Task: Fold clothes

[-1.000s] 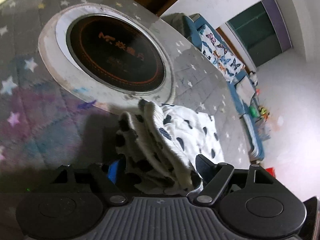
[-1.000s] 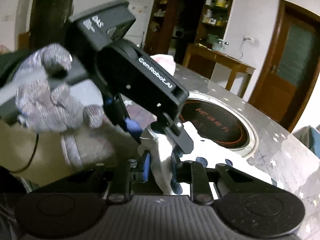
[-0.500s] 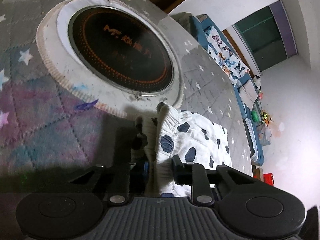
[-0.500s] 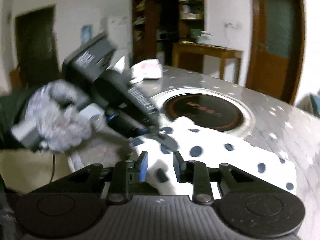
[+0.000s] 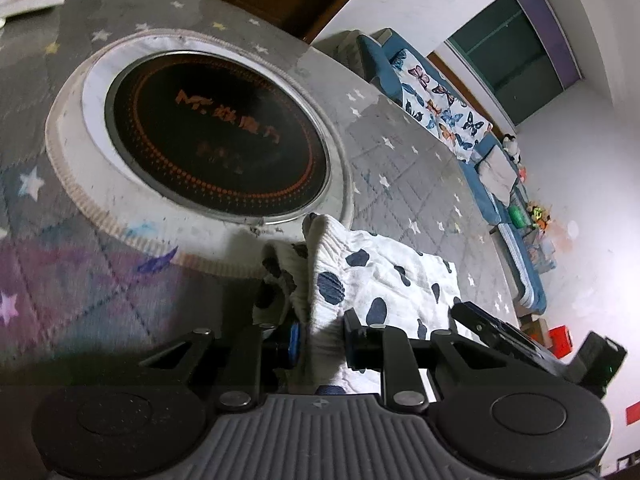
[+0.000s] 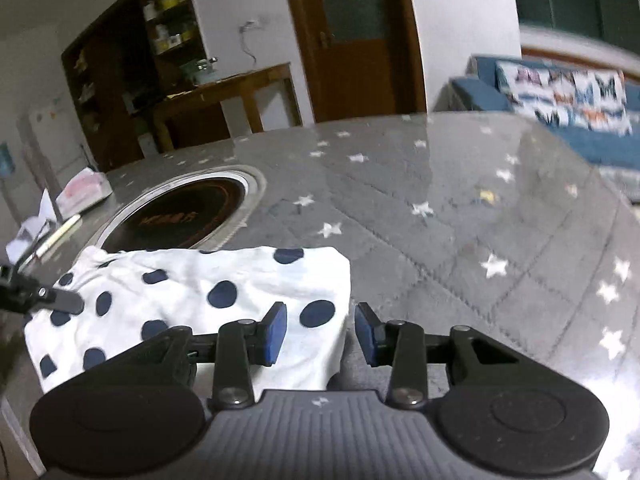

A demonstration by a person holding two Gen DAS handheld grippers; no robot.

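Note:
A white garment with dark blue dots lies folded on the grey star-patterned tabletop, next to the round cooktop. My left gripper is shut on the garment's ribbed waistband edge. In the right wrist view the garment lies flat. My right gripper is open, low over the garment's right corner, holding nothing. A tip of the left gripper rests on the cloth at the left. The right gripper body shows at the lower right of the left wrist view.
A round black induction cooktop with a pale ring is set into the table beyond the garment. A tissue pack and papers lie at the far left edge. A blue sofa and a wooden door stand beyond the table.
My left gripper closed on the waistband and stays shut on it. My right gripper let go of the cloth, opened, and swung right to the garment's far corner. The garment now lies flat.

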